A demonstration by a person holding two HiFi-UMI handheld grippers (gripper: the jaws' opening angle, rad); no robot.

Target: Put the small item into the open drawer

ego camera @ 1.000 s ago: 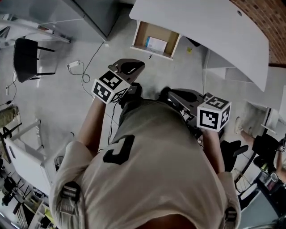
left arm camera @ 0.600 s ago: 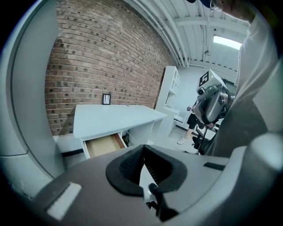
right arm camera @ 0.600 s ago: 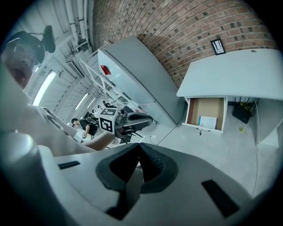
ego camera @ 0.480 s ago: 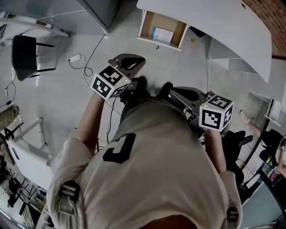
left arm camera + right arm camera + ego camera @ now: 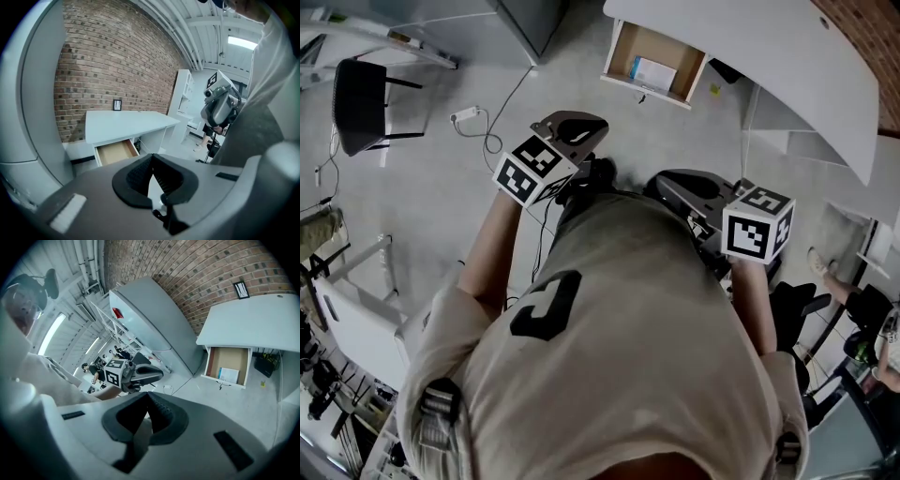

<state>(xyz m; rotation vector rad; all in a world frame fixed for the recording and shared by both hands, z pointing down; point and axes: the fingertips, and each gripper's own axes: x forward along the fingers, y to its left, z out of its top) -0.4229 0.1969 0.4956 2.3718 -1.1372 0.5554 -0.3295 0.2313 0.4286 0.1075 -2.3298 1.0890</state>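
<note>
Shifted since a second ago: the white tabletop (image 5: 750,56) and its open, wood-lined drawer with a white front (image 5: 625,49) now sit higher and further right in the head view. Both tools keep their station before the person's beige shirt (image 5: 619,356). This is judged a move of the whole body, not a reach.

1. Left hand-held gripper (image 5: 151,158): grey shell, black ribbed pads, marker cube on top. Jaws closed pad to pad, nothing between them. It is carried close to the torso with its nose tilted toward the floor, a carrying pose rather than a placing one.

2. Right hand-held gripper (image 5: 148,397): same make. Jaws likewise together and empty. It is held about level with its partner, well apart from the drawer.

3. Drawer: pulled out past the tabletop's edge, so its inside is open from above.

4. Flat pale-blue and white packet (image 5: 654,72): lies flat on the drawer floor, toward the front. It is the only small thing in sight and is judged to be the task's small item, already lodged. That would account for two empty tools standing off, but it cannot be confirmed.

5. Black chair (image 5: 358,103) and white plug with cable (image 5: 464,115), on the grey floor: bystanders, well apart from the drawer.
</note>
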